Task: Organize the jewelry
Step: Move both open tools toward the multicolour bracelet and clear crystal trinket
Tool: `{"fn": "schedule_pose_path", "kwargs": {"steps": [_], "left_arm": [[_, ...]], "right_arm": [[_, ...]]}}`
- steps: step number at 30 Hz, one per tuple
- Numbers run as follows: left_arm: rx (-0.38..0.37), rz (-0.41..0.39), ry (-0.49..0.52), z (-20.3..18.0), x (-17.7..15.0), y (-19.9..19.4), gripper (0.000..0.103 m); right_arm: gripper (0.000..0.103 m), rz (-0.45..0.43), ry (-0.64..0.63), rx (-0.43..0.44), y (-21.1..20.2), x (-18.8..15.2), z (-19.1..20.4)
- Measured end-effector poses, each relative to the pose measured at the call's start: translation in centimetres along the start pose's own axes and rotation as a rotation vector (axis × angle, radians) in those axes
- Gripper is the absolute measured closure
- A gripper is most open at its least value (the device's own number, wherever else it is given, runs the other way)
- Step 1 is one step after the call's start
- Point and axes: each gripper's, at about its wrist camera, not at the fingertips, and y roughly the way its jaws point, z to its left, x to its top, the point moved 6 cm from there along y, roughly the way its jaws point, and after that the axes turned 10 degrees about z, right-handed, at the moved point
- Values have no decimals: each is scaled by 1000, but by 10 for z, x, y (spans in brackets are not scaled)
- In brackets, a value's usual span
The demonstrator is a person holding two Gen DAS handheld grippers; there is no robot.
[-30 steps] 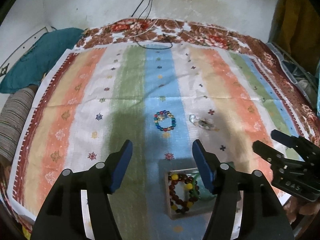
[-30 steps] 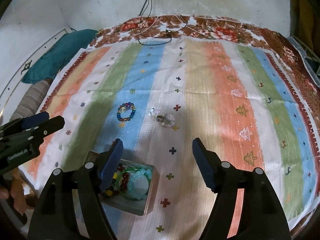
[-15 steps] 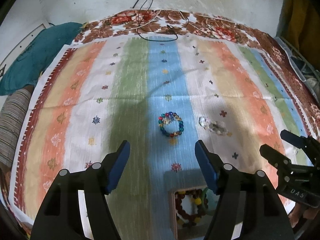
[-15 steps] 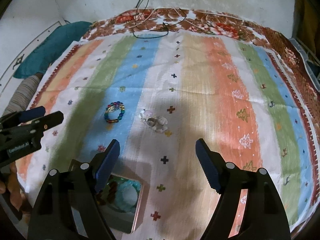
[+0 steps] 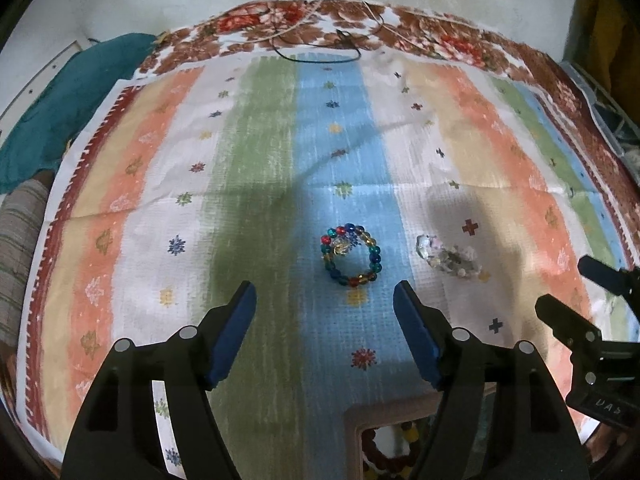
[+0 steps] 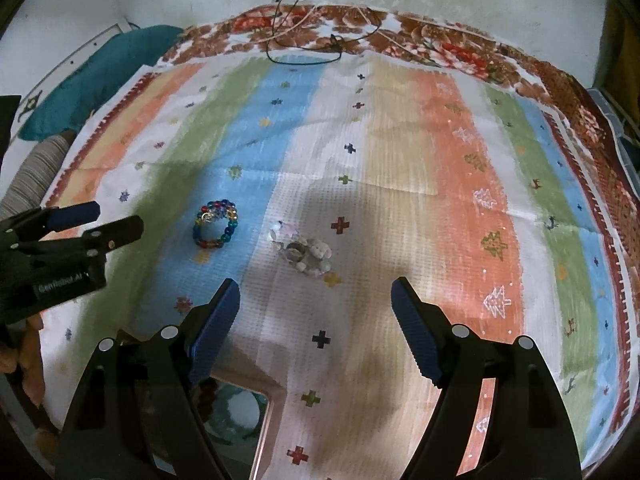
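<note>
Left wrist view shows the left gripper (image 5: 324, 308) with its jaws wide apart and nothing between them, hanging over the striped cloth (image 5: 260, 168) and pointed at the coloured bead bracelet (image 5: 351, 255), which lies on the blue stripe just ahead of the fingertips. To its right, apart from it on the white stripe, sits a pale clear bracelet (image 5: 449, 257) bunched in a small heap. At the lower edge is the box (image 5: 352, 420), partly hidden behind the gripper's arm, with at least one dark red and yellow bead bracelet (image 5: 394, 454) already inside. The right gripper (image 5: 568, 292) shows at the far right, also spread apart and empty.

From the right wrist view, the right gripper (image 6: 314, 304) faces the pale clear bracelet (image 6: 304, 254), while the coloured bead bracelet (image 6: 216, 228) lies nearer the left gripper (image 6: 108, 220). The box (image 6: 264, 420) corner holds a light green piece too, though it is blurred and hard to tell.

I judge the task to be partly done: some jewelry is in the box, and two pieces on the cloth are left to pick up and put away. Neither piece is touched yet.
</note>
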Motion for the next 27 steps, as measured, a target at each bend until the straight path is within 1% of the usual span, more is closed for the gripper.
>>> {"fn": "schedule_pose_path", "kwargs": {"steps": [5, 10, 14, 22, 25, 27], "left_arm": [[15, 21, 13, -2, 3, 13, 32], [-7, 55, -7, 0, 7, 28, 32], [-7, 74, -12, 2, 9, 37, 32], [-33, 120, -25, 2, 12, 56, 32], [-35, 136, -26, 2, 14, 64, 32], [-33, 148, -23, 2, 16, 68, 32]], "right_arm": [[25, 22, 4, -5, 12, 5, -2], [25, 45, 16, -9, 24, 9, -7], [25, 65, 27, -14, 33, 11, -10], [25, 98, 49, -33, 52, 16, -19], [25, 68, 81, -42, 52, 21, -26], [25, 69, 78, -35, 54, 24, -26]]}}
